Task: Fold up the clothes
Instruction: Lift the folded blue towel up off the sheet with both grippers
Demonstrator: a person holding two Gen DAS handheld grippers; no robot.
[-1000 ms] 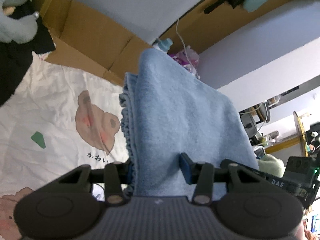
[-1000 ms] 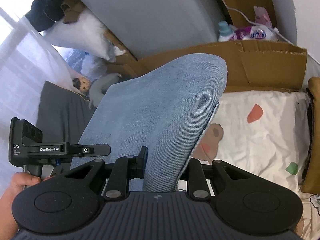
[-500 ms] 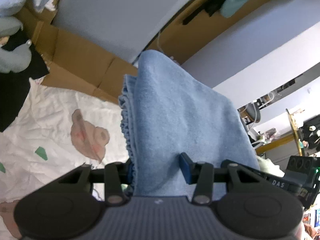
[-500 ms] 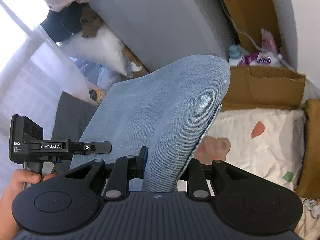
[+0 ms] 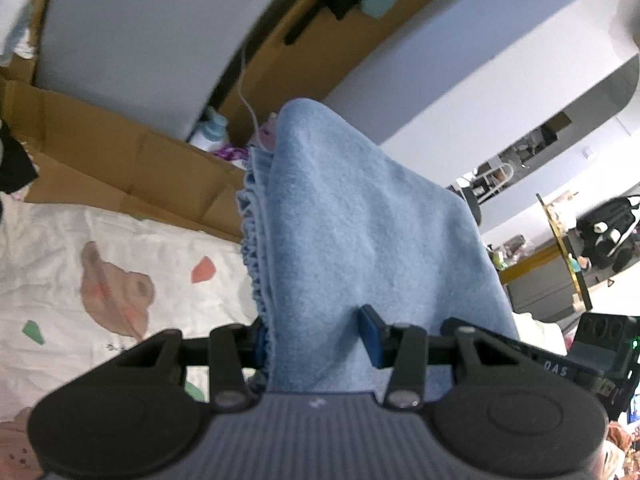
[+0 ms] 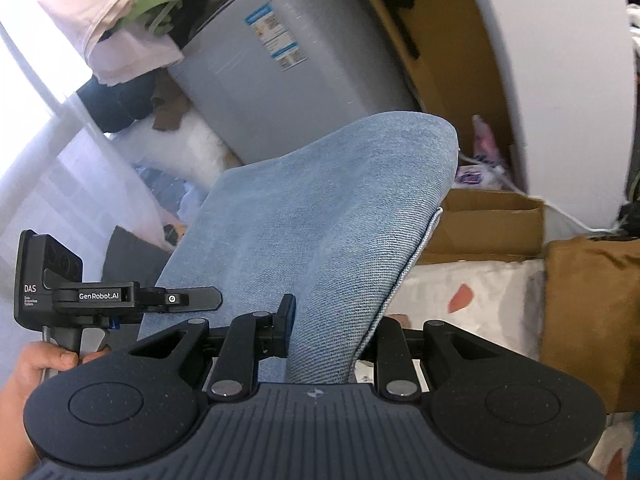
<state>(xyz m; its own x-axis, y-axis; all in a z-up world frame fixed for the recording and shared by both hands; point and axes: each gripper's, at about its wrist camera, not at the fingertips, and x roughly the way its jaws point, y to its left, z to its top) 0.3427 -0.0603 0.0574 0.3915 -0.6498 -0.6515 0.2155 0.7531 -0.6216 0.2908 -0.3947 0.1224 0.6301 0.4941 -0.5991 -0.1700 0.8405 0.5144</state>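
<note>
Both my grippers are clamped on the blue denim garment (image 5: 360, 224): left gripper (image 5: 316, 338) at its ruffled edge, right gripper (image 6: 332, 332) pinching a fold above the printed sheet (image 5: 132, 248).

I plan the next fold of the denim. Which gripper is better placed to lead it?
Neither clearly. The left gripper and right gripper both clamp the denim, lifted above the sheet. Probably both should move together.
</note>
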